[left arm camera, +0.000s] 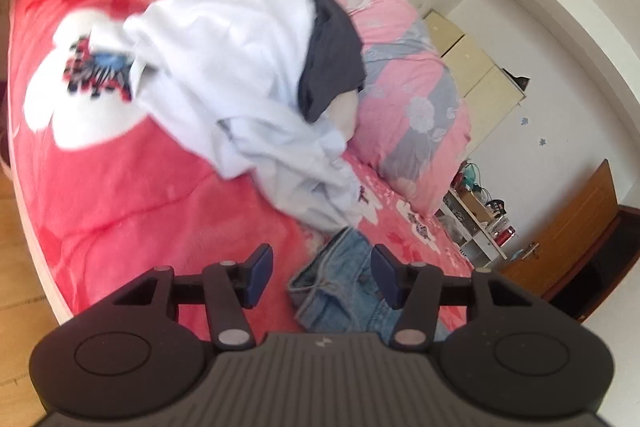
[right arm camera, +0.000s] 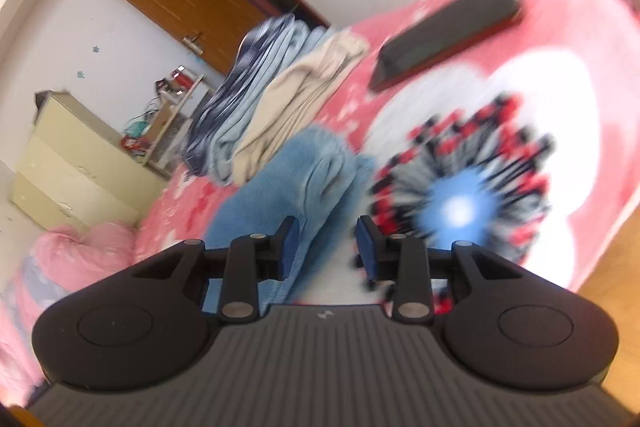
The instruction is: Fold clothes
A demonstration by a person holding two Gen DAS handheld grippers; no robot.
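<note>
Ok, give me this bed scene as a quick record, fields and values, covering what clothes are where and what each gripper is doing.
surface: red flowered blanket on a bed
unfolded pile: white garments heaped, a dark grey one on top
near left gripper: denim piece lying on the blanket
near right gripper: blue fleece garment
stacked beyond it: beige garment and blue striped garment
other: dark flat tray-like object
left gripper: open, holding nothing
right gripper: open, holding nothing
</note>
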